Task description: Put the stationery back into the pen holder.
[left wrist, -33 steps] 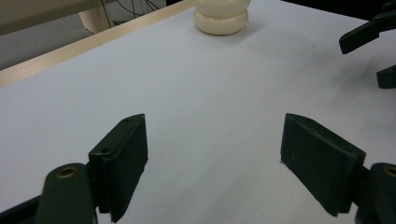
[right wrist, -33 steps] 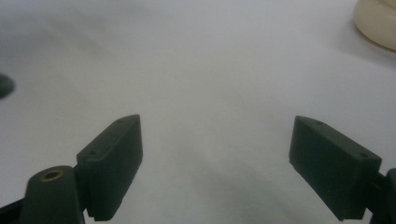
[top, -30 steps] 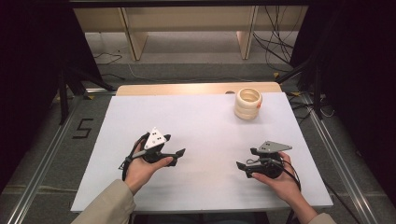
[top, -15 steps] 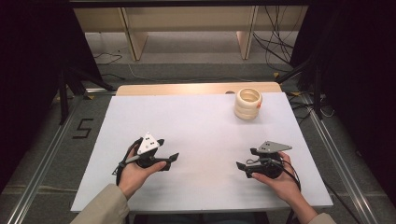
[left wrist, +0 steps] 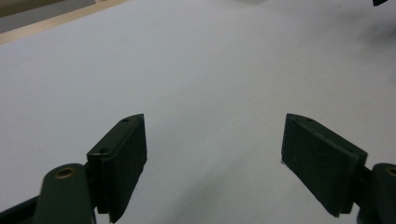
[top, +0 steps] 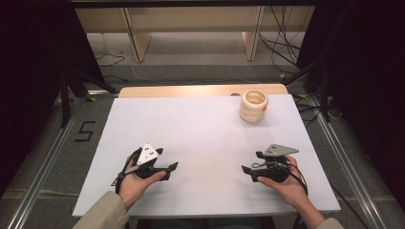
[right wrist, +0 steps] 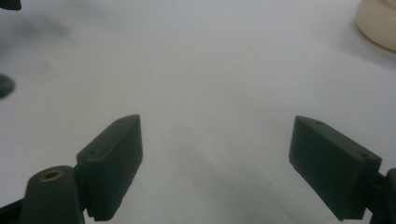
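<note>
Both my hand-held grippers, left (top: 171, 169) and right (top: 247, 171), sit wide open and empty on the tabletop (top: 191, 124), well short of the ring stack (top: 253, 106).

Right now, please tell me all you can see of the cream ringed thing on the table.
The stack looks like three cream rings piled upright, smooth and matte, with an open hole on top. It stands on the white table near the far right corner, touched by nothing. Its edge shows at the top right of the right gripper view.
</note>
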`<action>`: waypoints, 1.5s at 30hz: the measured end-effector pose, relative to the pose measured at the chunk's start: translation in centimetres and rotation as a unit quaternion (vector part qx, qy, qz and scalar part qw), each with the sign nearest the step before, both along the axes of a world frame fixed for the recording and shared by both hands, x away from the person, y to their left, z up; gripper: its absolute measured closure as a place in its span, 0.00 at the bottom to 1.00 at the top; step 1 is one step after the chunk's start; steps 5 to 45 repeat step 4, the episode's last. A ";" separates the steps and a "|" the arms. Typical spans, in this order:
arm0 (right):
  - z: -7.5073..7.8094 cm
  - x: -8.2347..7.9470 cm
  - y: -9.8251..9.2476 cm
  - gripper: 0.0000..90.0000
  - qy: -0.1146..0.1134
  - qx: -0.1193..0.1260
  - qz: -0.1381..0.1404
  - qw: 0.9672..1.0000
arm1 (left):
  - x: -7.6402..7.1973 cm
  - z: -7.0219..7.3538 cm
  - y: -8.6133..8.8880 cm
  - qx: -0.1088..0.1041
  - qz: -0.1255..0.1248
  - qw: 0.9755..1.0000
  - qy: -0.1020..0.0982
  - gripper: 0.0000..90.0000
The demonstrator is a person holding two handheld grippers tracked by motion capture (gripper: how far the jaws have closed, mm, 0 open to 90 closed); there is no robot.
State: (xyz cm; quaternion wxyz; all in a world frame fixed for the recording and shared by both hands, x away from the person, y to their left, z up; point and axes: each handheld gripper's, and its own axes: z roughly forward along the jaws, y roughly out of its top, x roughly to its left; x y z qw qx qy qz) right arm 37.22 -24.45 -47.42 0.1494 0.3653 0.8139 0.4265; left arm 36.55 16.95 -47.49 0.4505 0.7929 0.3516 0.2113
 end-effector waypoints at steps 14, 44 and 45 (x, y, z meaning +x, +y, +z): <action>0.0 0.0 0.0 0.20 0.000 0.001 0.000 1.000 | 0.1 -0.3 -0.1 0.001 0.001 1.000 0.004 0.24; 0.0 0.0 0.0 0.20 0.000 0.001 0.000 1.000 | 0.1 -0.3 -0.1 0.001 0.001 1.000 0.004 0.24; 0.0 0.0 0.0 0.20 0.000 0.001 0.000 1.000 | 0.1 -0.3 -0.1 0.001 0.001 1.000 0.004 0.24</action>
